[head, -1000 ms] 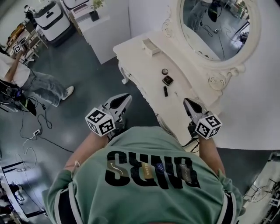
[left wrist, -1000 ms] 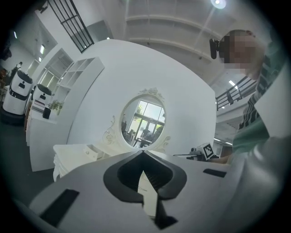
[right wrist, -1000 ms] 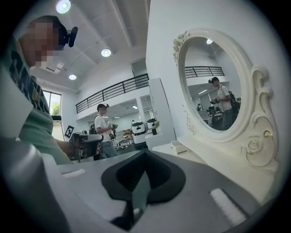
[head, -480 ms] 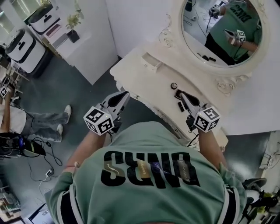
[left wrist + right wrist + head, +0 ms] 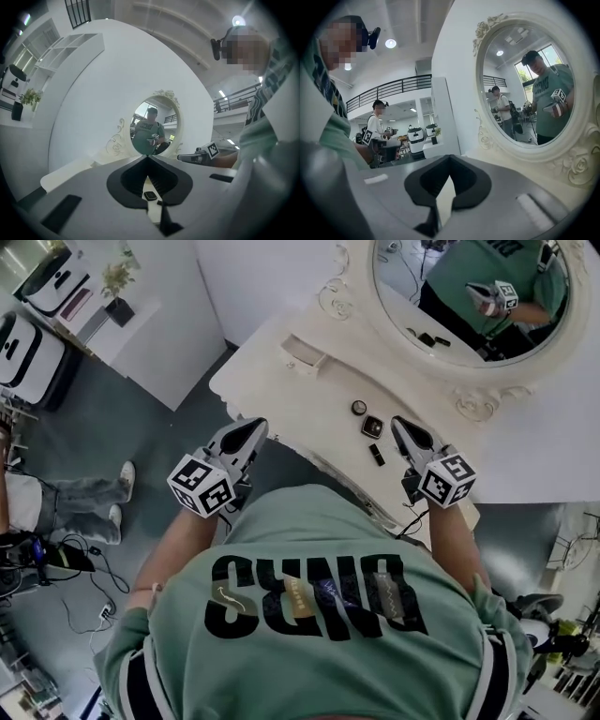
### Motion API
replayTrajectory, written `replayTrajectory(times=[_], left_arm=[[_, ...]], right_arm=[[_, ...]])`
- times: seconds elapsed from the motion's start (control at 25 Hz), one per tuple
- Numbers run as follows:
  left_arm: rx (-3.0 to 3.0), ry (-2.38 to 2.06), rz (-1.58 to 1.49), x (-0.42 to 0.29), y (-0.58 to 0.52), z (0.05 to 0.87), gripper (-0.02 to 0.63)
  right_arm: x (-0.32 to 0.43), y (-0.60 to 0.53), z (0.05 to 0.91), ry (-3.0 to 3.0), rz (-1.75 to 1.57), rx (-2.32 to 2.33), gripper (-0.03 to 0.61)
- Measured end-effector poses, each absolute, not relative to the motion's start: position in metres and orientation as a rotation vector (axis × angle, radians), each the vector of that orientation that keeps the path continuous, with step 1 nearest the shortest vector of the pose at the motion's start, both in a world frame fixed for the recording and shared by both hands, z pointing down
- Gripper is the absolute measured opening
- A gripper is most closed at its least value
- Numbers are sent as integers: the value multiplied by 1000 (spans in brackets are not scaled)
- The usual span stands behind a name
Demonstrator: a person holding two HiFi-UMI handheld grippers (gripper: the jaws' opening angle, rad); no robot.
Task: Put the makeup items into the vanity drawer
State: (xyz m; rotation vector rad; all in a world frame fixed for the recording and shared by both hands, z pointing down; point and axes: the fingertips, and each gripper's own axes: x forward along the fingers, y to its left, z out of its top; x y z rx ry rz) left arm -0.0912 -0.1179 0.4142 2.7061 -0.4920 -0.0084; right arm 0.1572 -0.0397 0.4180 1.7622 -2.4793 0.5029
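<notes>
While makeup items [image 5: 372,426] lay on the counter [image 5: 281,395], none was stowed | left gripper [image 5: 257,426] jaws closed, empty | right gripper [image 5: 399,423] likewise

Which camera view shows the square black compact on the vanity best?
Head view: the square black compact lies whole on the white vanity top. The left gripper view glimpses it; the right gripper view misses it.

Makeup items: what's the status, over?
Left tongs shut, empty. Right tongs shut, empty. Three makeup items lying on vanity top. Nothing in the way.
</notes>
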Motion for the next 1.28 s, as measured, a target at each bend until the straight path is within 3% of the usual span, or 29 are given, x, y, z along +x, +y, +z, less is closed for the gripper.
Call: replayTrajectory(times=[0.56,0.84,1.28], left_arm=[[2745,-396,113,56,-93,416,0],[2771,-150,289,152,-61,463,0],[2714,93,496,225,-19,547,0]], right_arm=[[270,-17,444,-2400,438,1738,12],[279,13,552,-2232,613,1537,88],[276,40,705,-1948,771,1275,91]])
